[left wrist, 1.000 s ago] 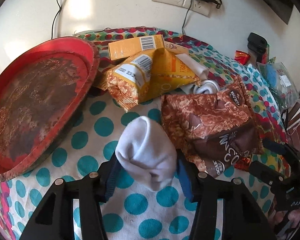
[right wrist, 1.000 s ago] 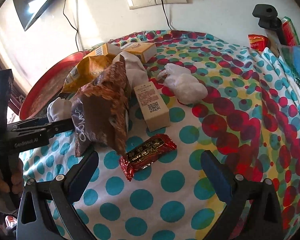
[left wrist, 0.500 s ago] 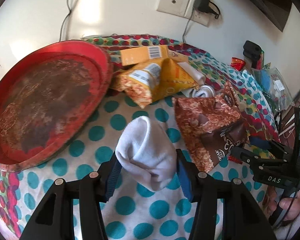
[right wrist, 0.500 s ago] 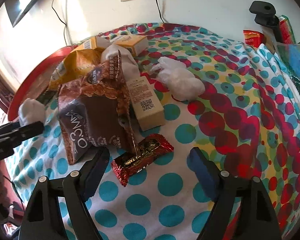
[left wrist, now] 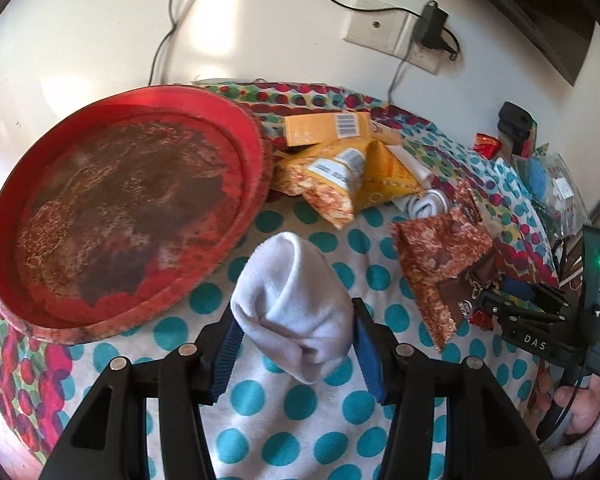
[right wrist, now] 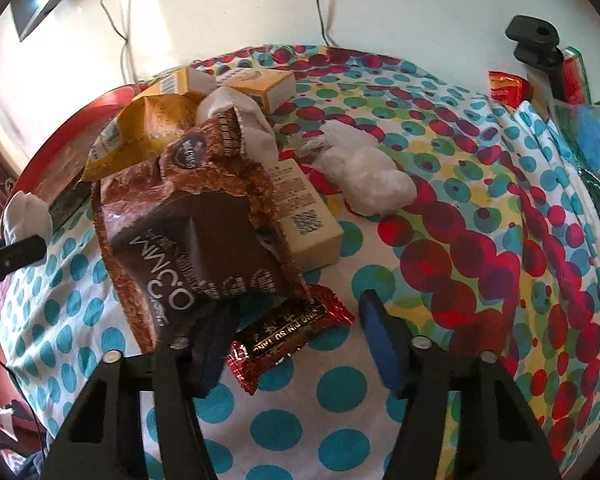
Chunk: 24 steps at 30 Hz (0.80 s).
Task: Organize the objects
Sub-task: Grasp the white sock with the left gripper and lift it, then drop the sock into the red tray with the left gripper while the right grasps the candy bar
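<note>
Gripping a rolled white sock [left wrist: 296,304], the left gripper [left wrist: 296,344] presses both blue pads against its sides and holds it above the polka-dot tablecloth [left wrist: 268,412], just beside the rim of the round red tray [left wrist: 236,128]. The right gripper [right wrist: 296,332] is closing; a red candy bar wrapper [right wrist: 288,332] lies on the cloth between its jaws, the right pad still apart from it, the left pad partly hidden under the brown snack bag [right wrist: 192,240]. A cream box [right wrist: 308,216] lies touching that bag. A yellow snack bag [left wrist: 352,176] and an orange carton [left wrist: 328,128] lie beside the tray. A crumpled white plastic bag [right wrist: 364,176] lies near the cream box.
</note>
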Motion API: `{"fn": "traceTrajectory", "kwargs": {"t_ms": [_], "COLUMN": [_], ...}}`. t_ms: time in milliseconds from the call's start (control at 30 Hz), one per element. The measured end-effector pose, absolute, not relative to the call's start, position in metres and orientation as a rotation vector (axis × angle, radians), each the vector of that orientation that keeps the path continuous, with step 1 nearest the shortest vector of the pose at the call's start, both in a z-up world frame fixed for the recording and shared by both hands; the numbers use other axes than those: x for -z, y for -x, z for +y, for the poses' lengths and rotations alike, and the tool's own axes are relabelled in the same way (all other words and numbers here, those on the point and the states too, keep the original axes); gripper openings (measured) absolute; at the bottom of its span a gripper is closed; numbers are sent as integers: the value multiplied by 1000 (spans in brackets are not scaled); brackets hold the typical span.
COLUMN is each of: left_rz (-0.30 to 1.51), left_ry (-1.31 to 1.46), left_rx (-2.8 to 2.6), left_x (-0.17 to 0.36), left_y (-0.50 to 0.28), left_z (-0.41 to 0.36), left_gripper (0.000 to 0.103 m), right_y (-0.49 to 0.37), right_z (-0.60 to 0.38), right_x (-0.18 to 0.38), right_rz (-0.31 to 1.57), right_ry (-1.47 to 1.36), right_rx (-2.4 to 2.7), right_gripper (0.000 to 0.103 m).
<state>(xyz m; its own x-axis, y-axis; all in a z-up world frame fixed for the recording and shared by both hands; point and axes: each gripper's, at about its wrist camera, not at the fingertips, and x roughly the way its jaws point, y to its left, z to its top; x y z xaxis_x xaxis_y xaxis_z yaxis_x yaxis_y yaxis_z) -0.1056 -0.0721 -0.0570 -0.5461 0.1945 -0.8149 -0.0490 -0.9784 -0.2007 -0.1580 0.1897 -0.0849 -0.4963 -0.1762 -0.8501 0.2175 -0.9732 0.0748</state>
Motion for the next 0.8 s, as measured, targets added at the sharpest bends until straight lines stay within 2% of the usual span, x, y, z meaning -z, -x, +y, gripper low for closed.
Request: {"fn": "traceTrajectory", "kwargs": {"t_ms": [33, 333, 433, 500, 533, 700, 800], "left_rz": [-235, -282, -284, -288, -287, -289, -288], "left_ry": [1420, 1425, 1427, 1426, 1425, 1417, 1415], "left_rx": [-2639, -2678, -2681, -2677, -2678, -2674, -2676], "left_x": [57, 52, 52, 52, 52, 51, 49], "left_y": [106, 107, 108, 108, 107, 107, 106], "left_z": [-73, -98, -101, -102, -102, -103, -105], "left_gripper": [53, 53, 53, 53, 53, 53, 53], "right_y": [158, 155, 153, 151, 150, 138, 138], "right_z": [189, 188, 186, 186, 186, 184, 175], "right_x": [85, 82, 82, 82, 81, 79, 82], "right_rz": [78, 69, 72, 65, 60, 51, 89], "right_ry": [-1429, -1430, -1444, -1462, -1463, -1488, -1511], "right_rx": [2539, 2522, 2503, 2512, 2518, 2517, 2505], "right_gripper": [46, 41, 46, 57, 59, 59, 54]}}
